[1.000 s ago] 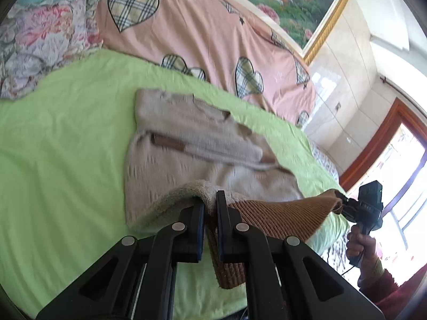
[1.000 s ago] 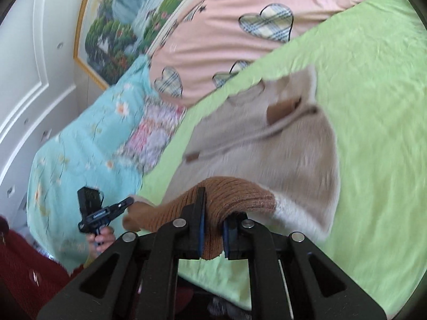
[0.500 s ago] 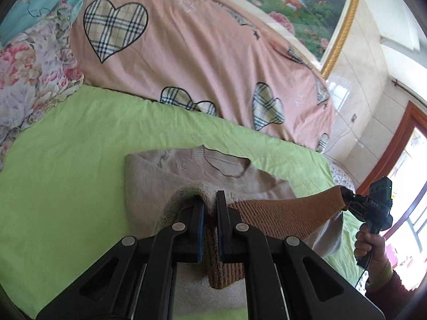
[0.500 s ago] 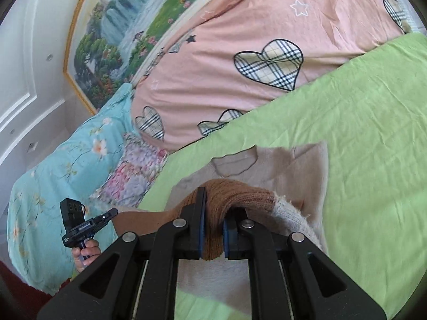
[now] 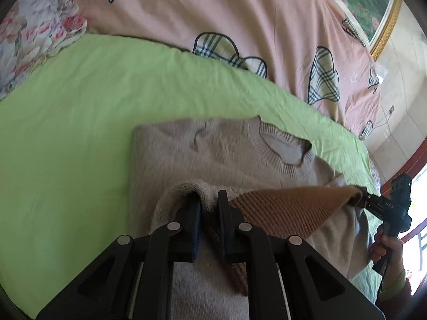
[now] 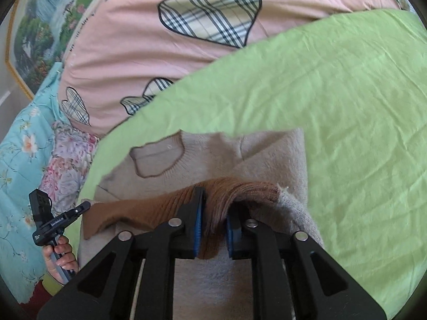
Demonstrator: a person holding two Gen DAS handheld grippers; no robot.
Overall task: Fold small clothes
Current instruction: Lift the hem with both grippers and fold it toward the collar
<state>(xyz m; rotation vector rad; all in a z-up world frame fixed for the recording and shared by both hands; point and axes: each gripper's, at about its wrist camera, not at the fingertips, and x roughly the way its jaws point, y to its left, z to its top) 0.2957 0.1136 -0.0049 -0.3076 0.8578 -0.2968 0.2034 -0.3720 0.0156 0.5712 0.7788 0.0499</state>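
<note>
A small beige knit sweater (image 5: 213,149) with a brown ribbed hem (image 5: 288,205) lies on the green bed sheet (image 5: 80,122), collar at the far end. My left gripper (image 5: 208,205) is shut on one corner of the hem. My right gripper (image 6: 214,213) is shut on the other corner of the brown hem (image 6: 234,189). The hem stretches between the two grippers, carried over the sweater's body toward the collar (image 6: 160,157). Each gripper shows in the other's view: the right one at the left wrist view's right edge (image 5: 357,200), the left one at the right wrist view's left (image 6: 86,204).
A pink duvet with plaid hearts (image 5: 240,26) lies at the far side of the bed. Floral bedding (image 6: 32,146) sits on one side. A framed landscape painting (image 6: 34,26) hangs on the wall. A window with a red frame (image 5: 416,165) is at the right.
Both grippers have carried the hem forward and lower over the sweater, toward the collar. The sweater's lower half now folds over its upper half.
</note>
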